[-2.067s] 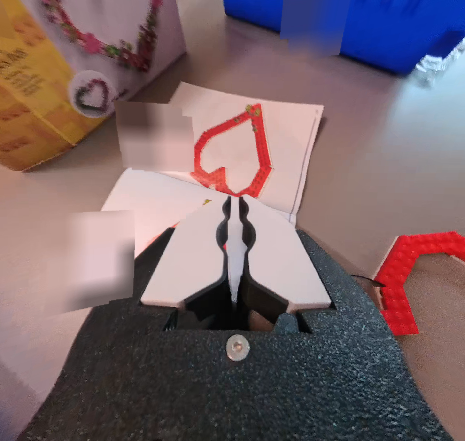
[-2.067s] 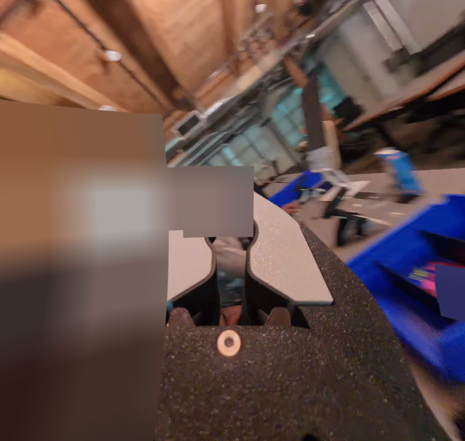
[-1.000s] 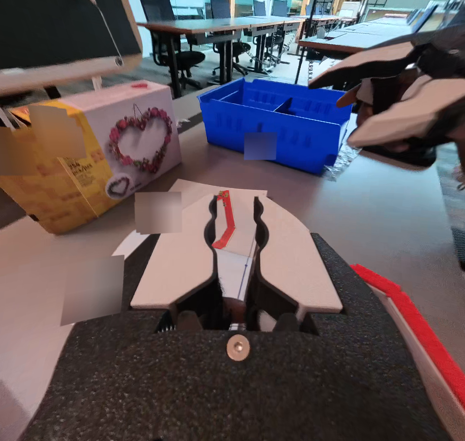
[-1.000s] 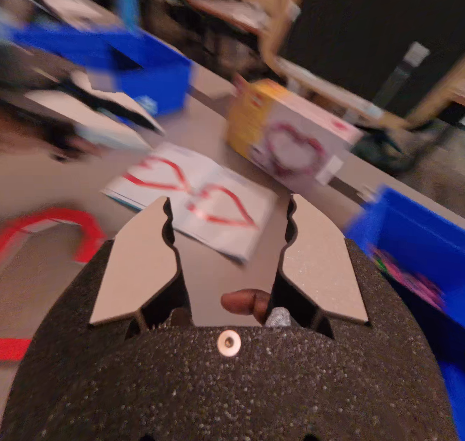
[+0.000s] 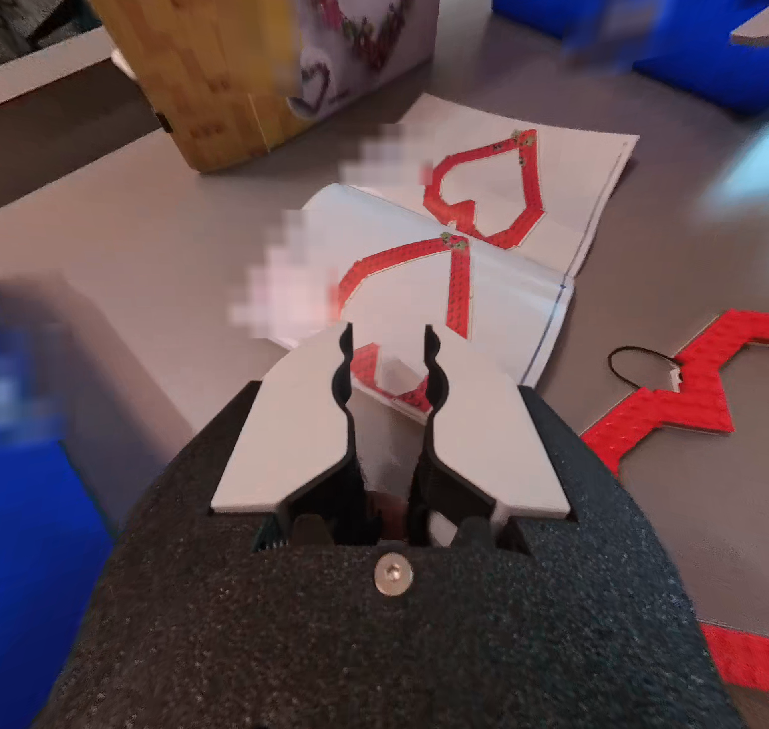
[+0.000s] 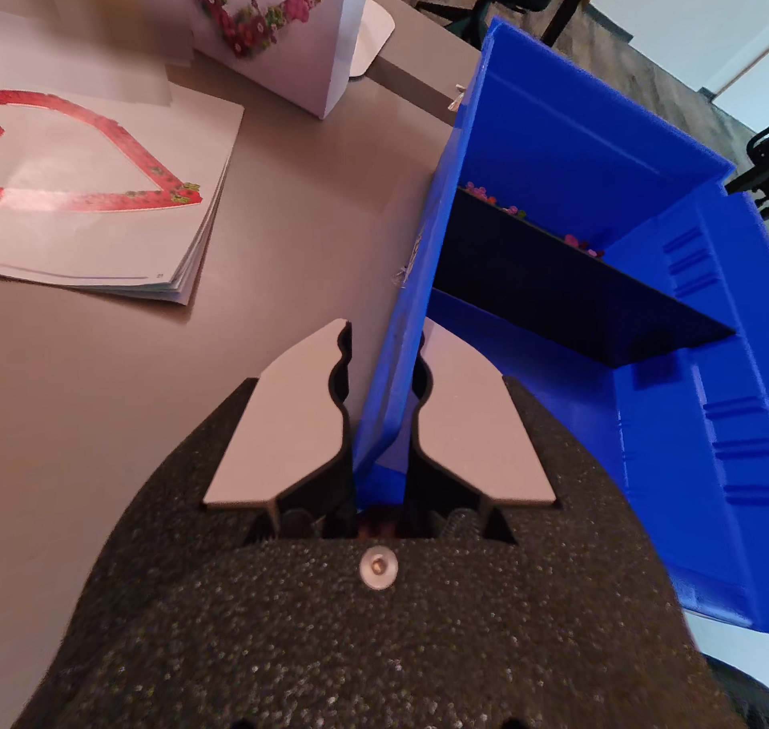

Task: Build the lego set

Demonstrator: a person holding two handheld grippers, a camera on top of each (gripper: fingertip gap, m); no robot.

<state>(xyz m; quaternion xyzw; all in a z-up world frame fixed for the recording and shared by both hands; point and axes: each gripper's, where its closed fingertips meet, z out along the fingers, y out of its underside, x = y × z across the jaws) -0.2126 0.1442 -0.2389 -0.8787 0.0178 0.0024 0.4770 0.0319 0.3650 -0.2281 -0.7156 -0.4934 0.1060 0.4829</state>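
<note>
Early stage: red heart frame (image 5: 649,401) lies bare on tabletop (image 5: 125,230), flowers unplaced. Left tool (image 5: 387,330) narrowly parted, empty, over open manual (image 5: 512,293). Right tool (image 6: 383,330) narrowly parted astride blue bin (image 6: 582,168) wall.

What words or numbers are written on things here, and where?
Yellow-and-white cardboard box with a flower heart: small print by its top edge, too blurred to read.
Open white paper instruction booklet: tiny corner page number, too small to read surely.
Blue plastic bin: no readable writing.
</note>
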